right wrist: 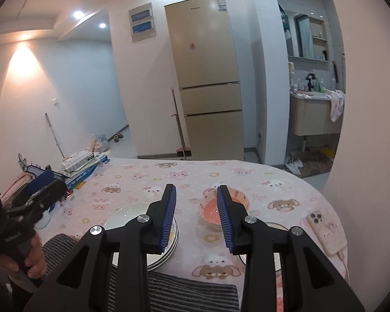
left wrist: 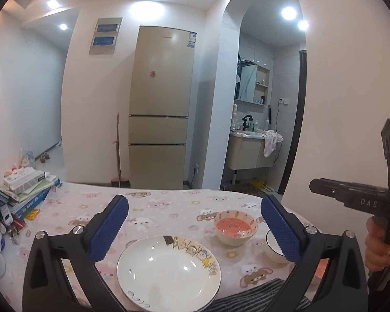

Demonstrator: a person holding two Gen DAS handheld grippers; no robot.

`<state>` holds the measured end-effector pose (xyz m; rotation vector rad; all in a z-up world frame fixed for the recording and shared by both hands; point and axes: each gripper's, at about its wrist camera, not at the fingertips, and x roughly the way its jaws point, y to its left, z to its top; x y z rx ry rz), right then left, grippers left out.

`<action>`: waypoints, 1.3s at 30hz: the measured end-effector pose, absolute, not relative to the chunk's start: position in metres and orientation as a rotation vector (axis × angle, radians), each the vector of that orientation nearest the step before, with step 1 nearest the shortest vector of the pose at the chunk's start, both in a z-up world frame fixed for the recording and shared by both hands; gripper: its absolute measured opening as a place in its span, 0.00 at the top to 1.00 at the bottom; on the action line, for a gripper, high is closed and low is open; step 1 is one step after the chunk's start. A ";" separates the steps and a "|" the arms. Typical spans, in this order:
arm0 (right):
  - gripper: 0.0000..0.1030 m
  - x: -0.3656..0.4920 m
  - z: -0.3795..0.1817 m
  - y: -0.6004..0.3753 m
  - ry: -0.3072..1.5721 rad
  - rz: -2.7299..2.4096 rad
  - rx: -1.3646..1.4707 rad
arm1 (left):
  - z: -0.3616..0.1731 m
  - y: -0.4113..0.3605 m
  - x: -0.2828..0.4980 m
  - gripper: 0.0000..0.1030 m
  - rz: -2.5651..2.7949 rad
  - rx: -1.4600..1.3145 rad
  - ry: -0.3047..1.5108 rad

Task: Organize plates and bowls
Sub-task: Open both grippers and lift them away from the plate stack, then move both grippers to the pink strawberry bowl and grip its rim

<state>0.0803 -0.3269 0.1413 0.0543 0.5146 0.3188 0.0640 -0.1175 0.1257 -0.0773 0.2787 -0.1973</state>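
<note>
Both tools hang empty: the left tool (left wrist: 195,223) spread wide above the white cartoon-rimmed plate (left wrist: 169,273), the right tool (right wrist: 196,215) partly open before the pink-lined ceramic bowl (right wrist: 213,209), likely lining up grasps.

Table (right wrist: 195,174), rounded edge, covered in pink cartoon-animal cloth. On it: stacked white plates (left wrist: 166,270), pink-lined bowl (left wrist: 235,227), ribbed white bowl (left wrist: 273,249), phone (right wrist: 325,234), striped grey mat (right wrist: 184,291). Books and boxes (left wrist: 26,187) piled at far left.

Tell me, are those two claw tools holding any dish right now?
No. Both the left gripper and the right gripper hang open above the table, nothing between their jaws; the plates and pink bowl sit untouched.
</note>
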 end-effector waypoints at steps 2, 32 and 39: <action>0.69 0.089 0.141 -0.331 0.520 0.304 0.049 | 0.124 -0.126 0.072 0.00 -0.195 -0.057 0.299; 0.78 0.310 -0.030 -0.377 1.206 0.220 0.116 | -0.016 -0.225 0.331 0.55 -0.279 -0.112 1.097; 0.92 0.324 -0.045 -0.369 1.268 0.243 0.121 | -0.046 -0.234 0.350 0.70 -0.317 -0.118 1.215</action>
